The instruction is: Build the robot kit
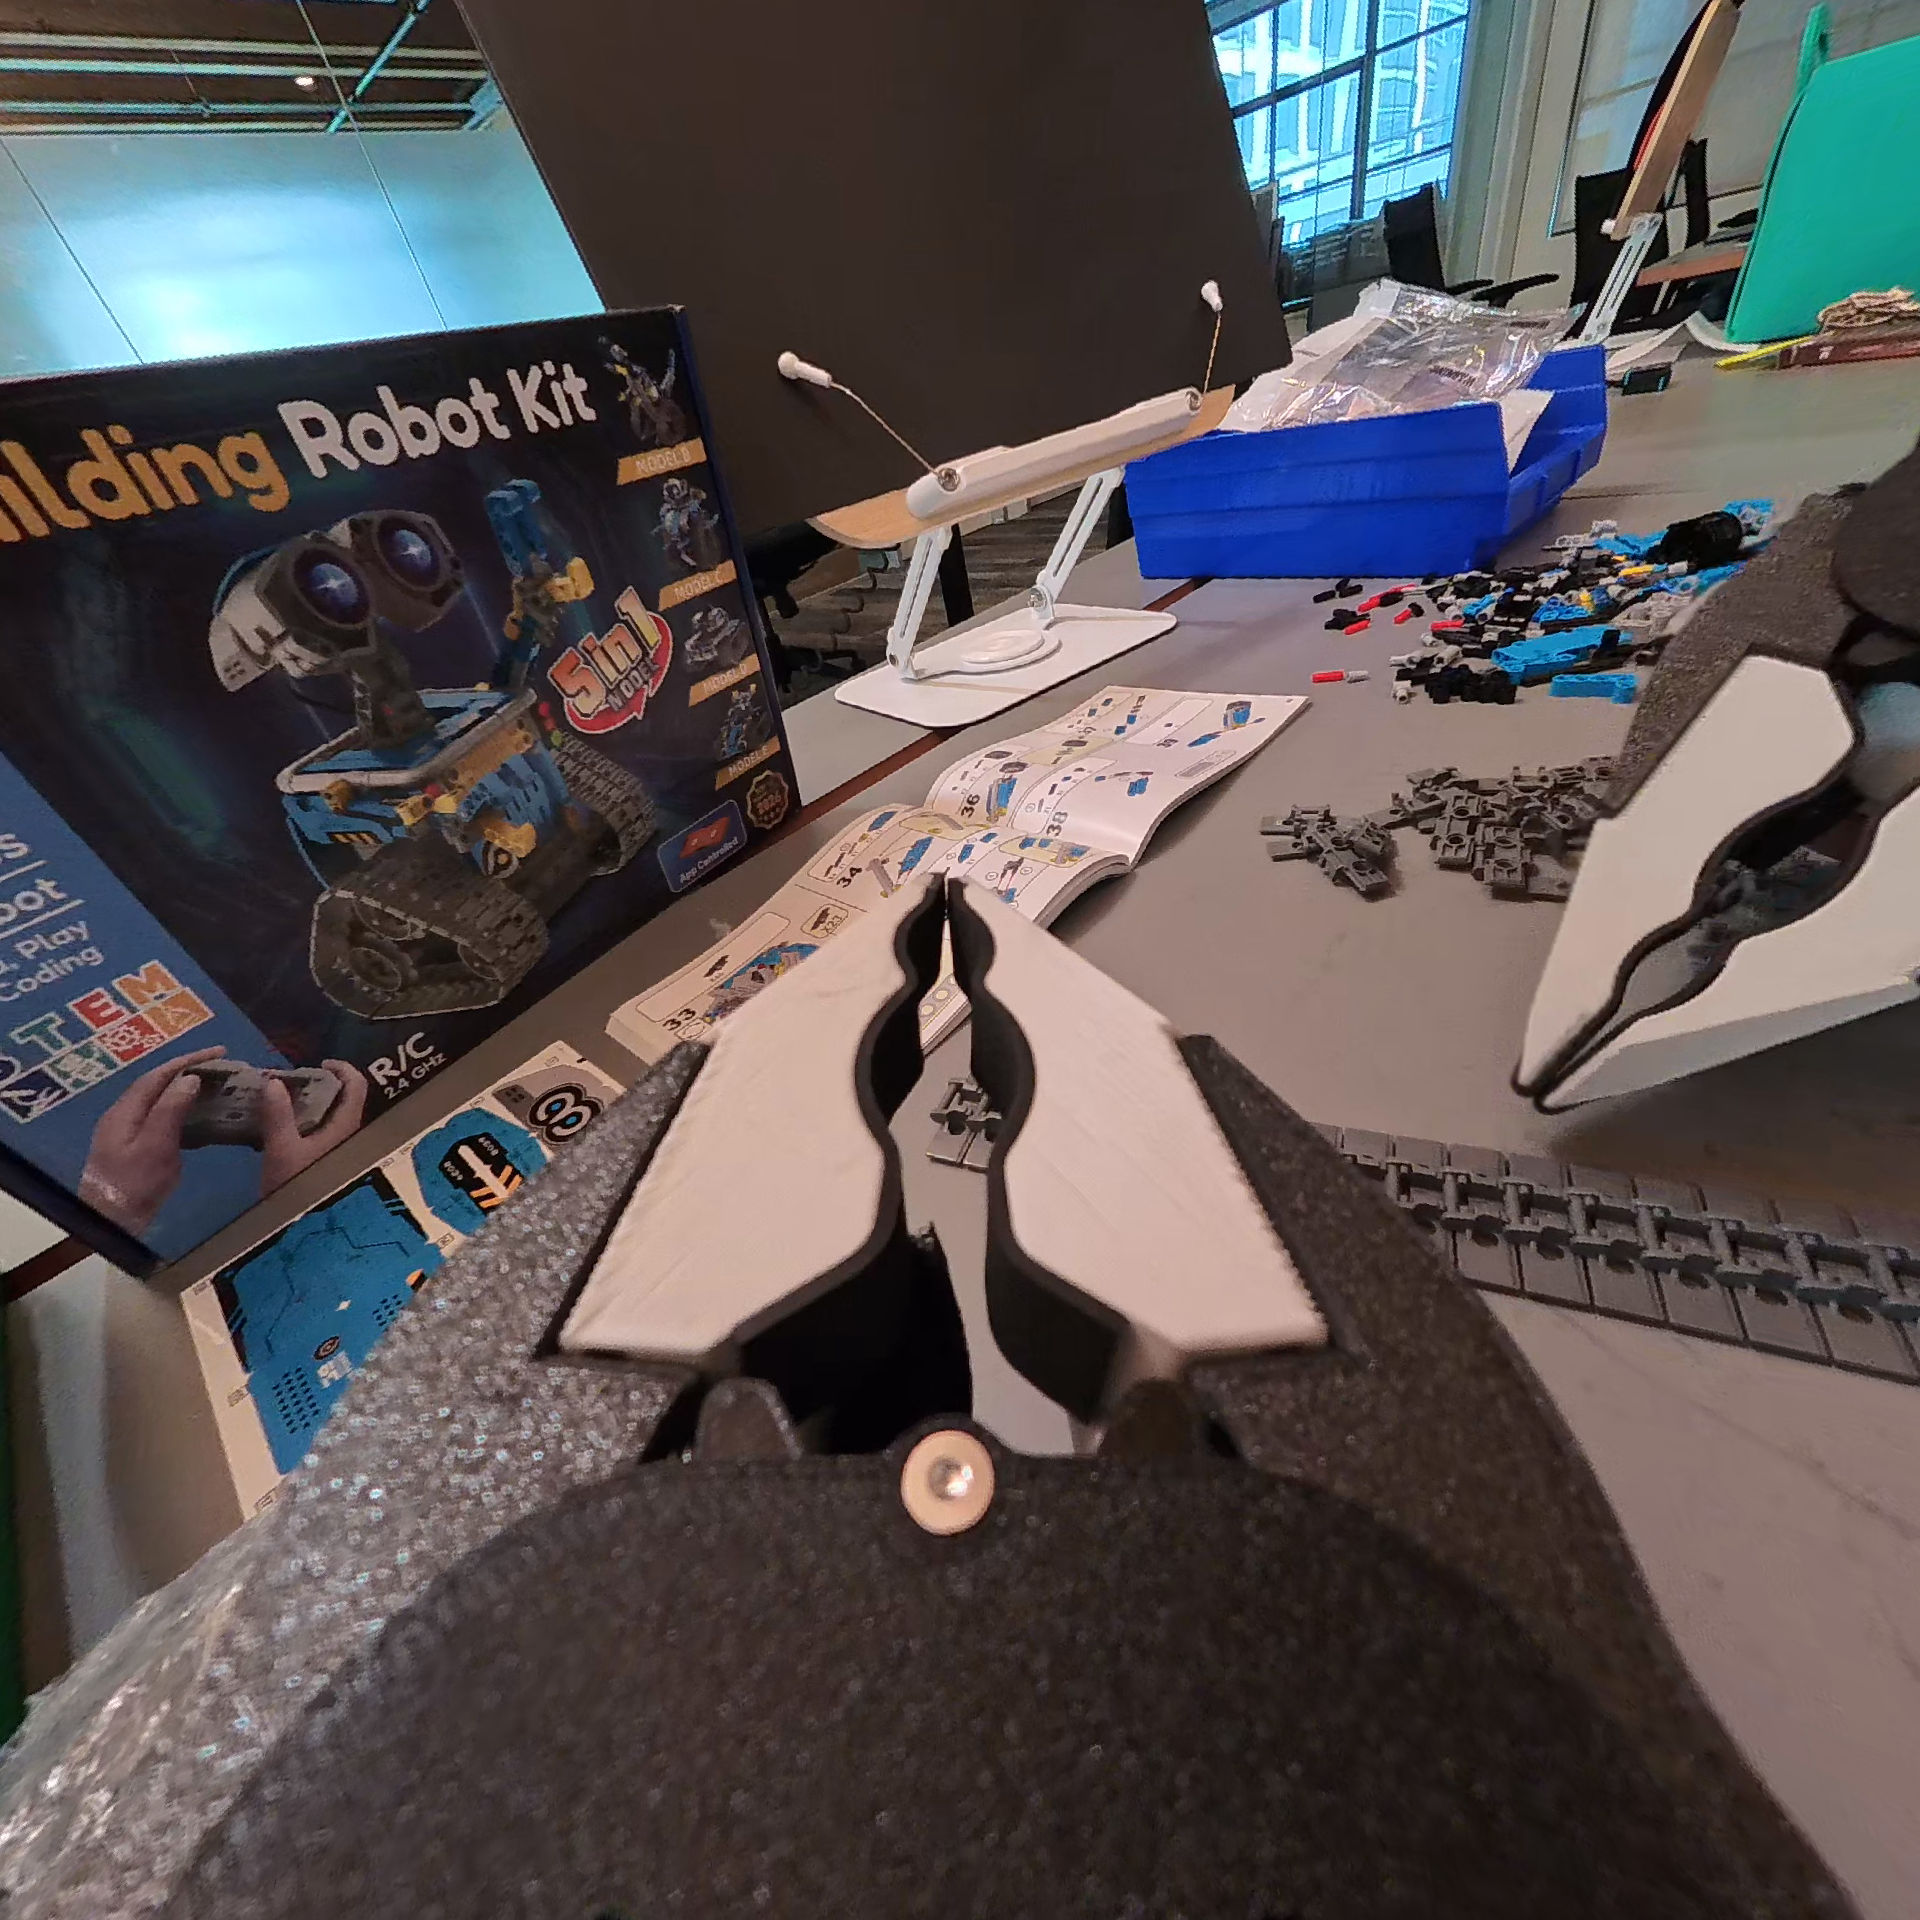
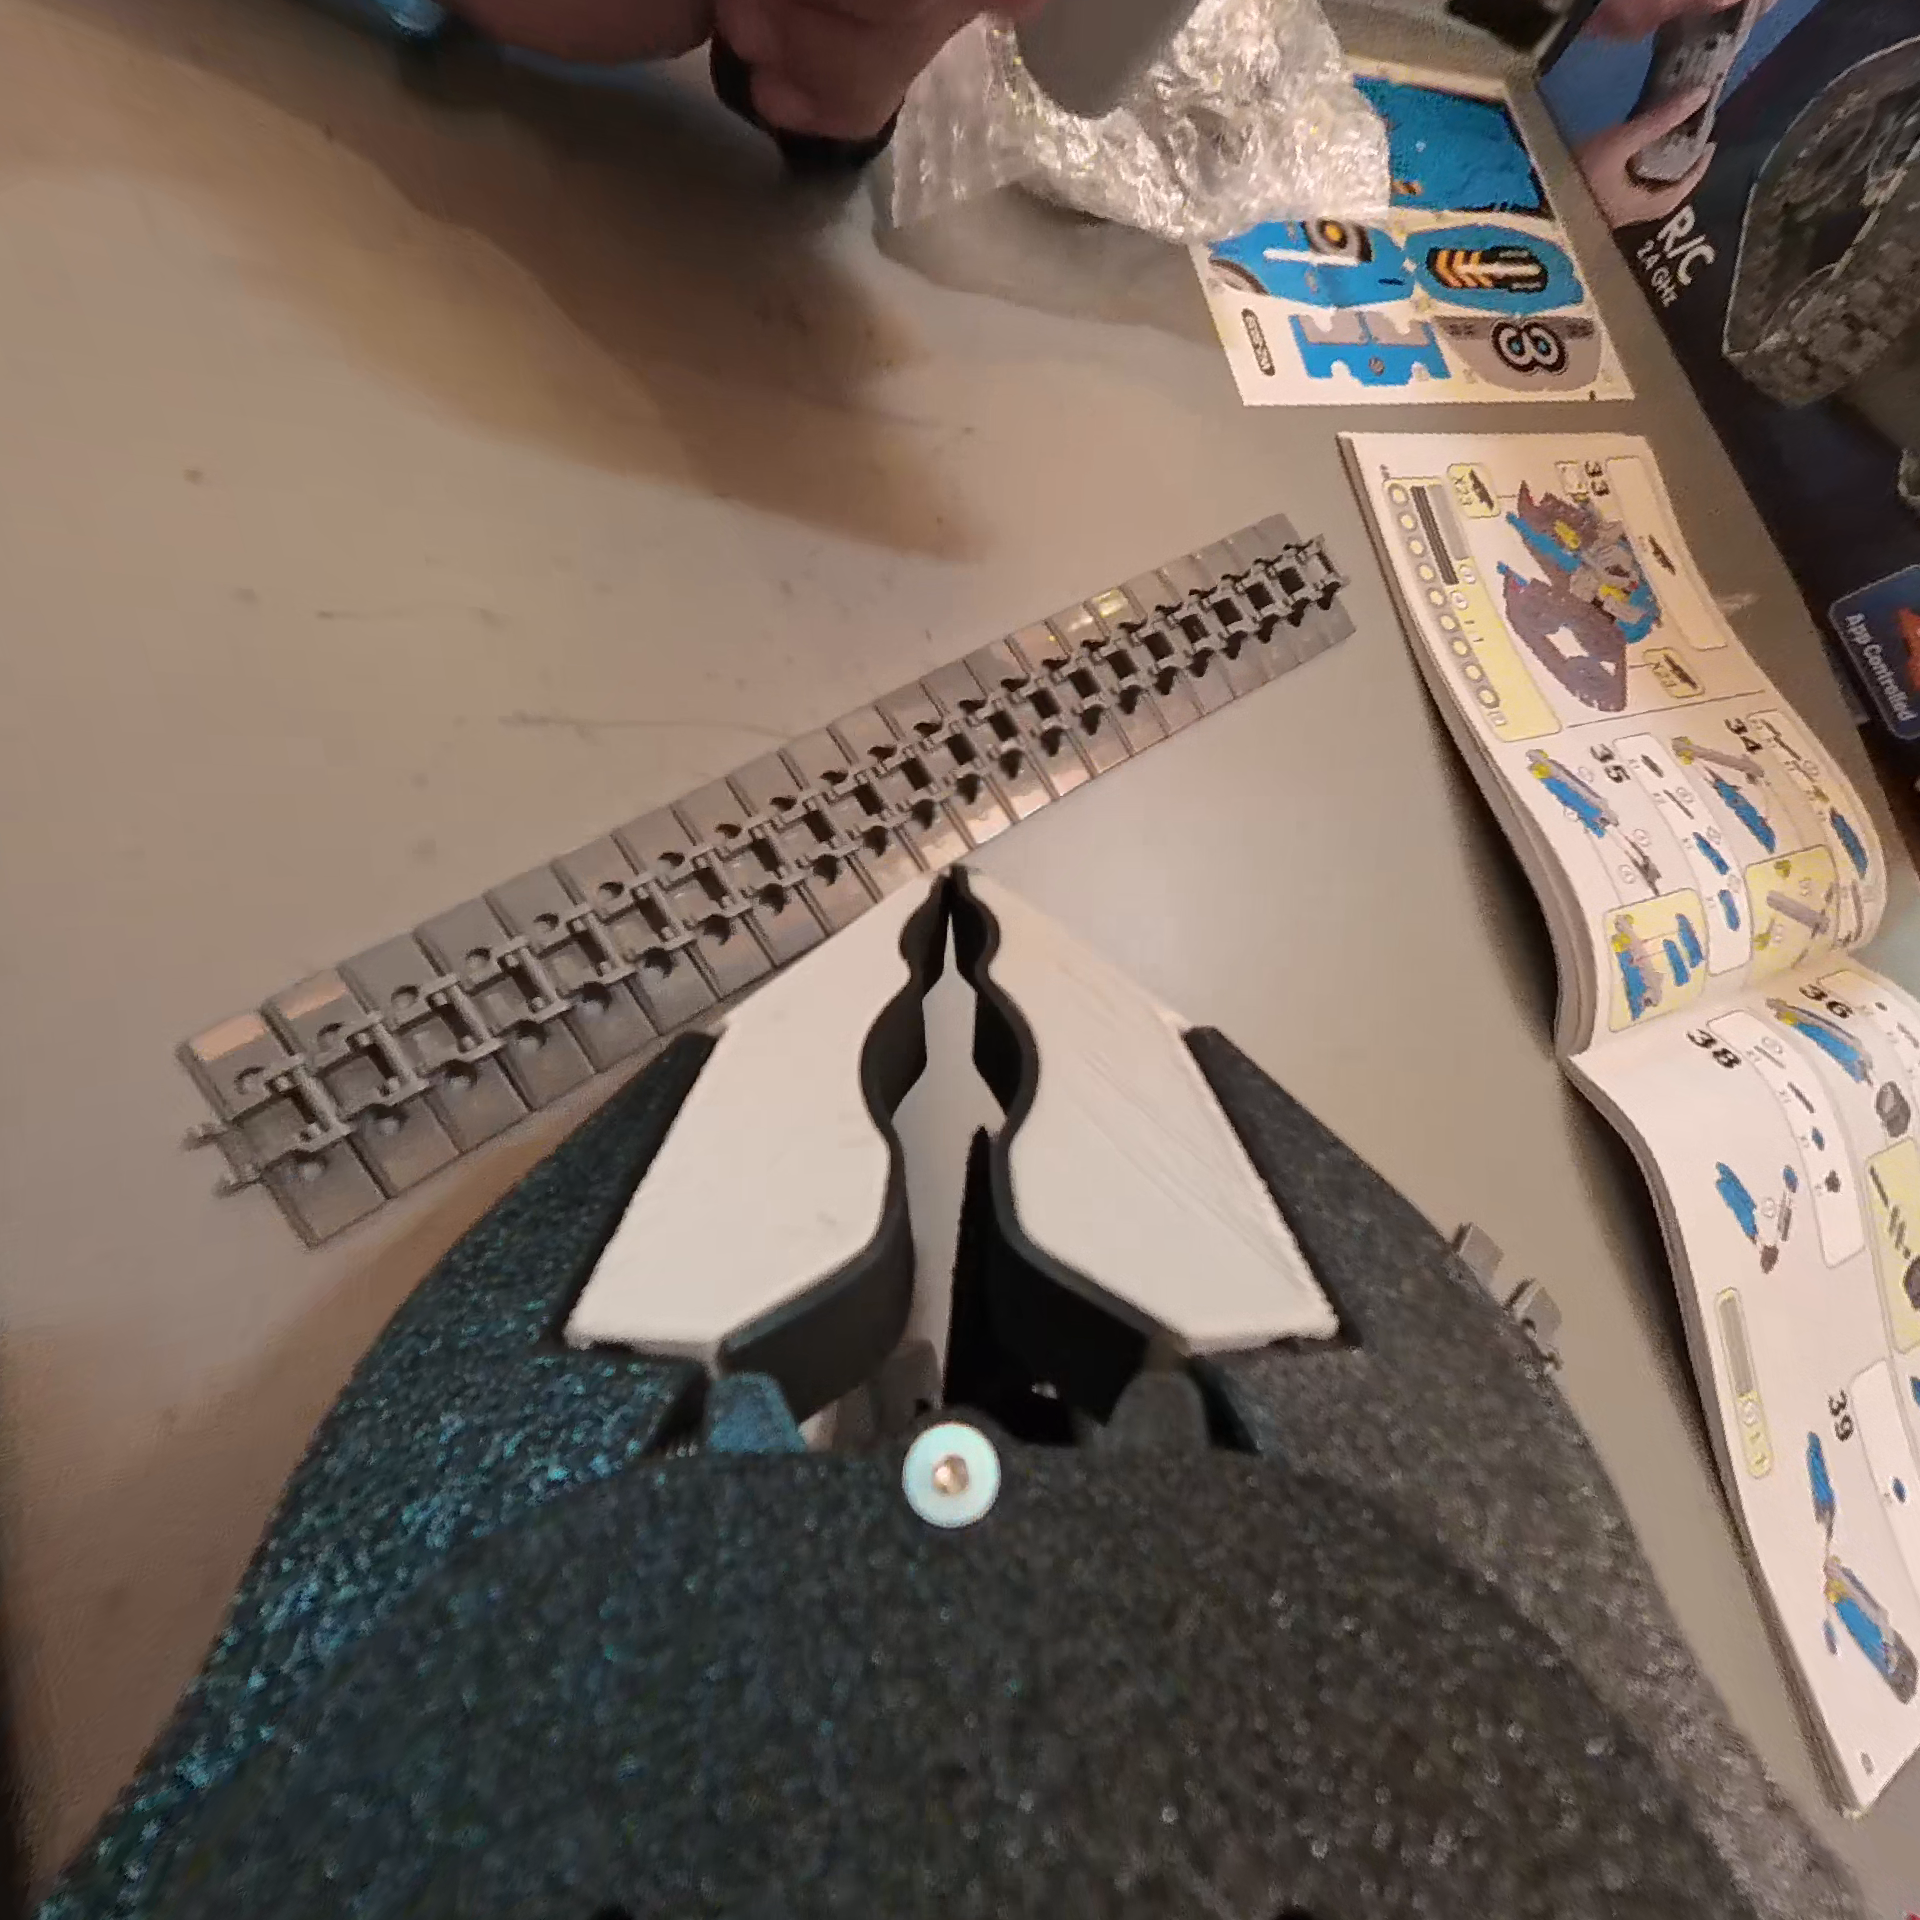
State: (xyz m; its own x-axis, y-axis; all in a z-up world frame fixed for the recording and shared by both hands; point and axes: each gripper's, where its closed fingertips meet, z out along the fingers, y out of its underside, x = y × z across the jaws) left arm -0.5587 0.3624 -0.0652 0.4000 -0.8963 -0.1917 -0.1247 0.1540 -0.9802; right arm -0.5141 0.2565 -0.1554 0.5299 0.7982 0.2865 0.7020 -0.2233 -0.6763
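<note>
Right gripper [image 2: 951,883], fingers closed, overhangs diagonally lying grey track [image 2: 769,842].

A: How does the left gripper [image 1: 945,894] stand?

B: Its 2 white fingers [image 1: 769,1153] meet at the tips, pointing toward 12 o'clock, nothing between them.

A: And the right gripper [image 2: 953,883]?

B: Same pose: tips touching, empty, aimed at 12 o'clock. From the left wrist view it sits at 3 o'clock, tips angled down toward 7 o'clock.
</note>
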